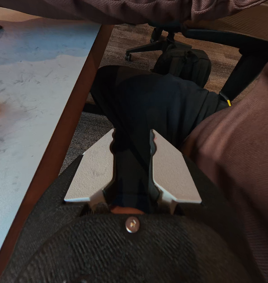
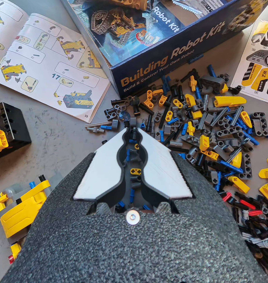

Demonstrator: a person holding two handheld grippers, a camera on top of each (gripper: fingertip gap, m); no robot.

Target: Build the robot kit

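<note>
My right gripper (image 2: 132,129) hangs over the left edge of a heap of loose building pieces (image 2: 206,131) in grey, black, blue and yellow on a grey table (image 2: 53,137). Its jaws are closed to a narrow gap, and a small dark grey piece (image 2: 133,130) sits pinched between the tips. My left gripper (image 1: 133,132) is open and empty. It is off the table, beside the brown table edge (image 1: 78,107) and above a person's dark trousers (image 1: 153,99).
A dark blue kit box (image 2: 161,64) stands open behind the heap. An open instruction booklet (image 2: 50,61) lies at the back left and a sticker sheet (image 2: 258,61) at the right. A black block with yellow parts (image 2: 6,130) and a yellow half-built model (image 2: 21,211) are at the left. An office chair base (image 1: 153,46) and a black bag (image 1: 185,65) are on the carpet. My right fingertips sit around 35 cm from my left ones.
</note>
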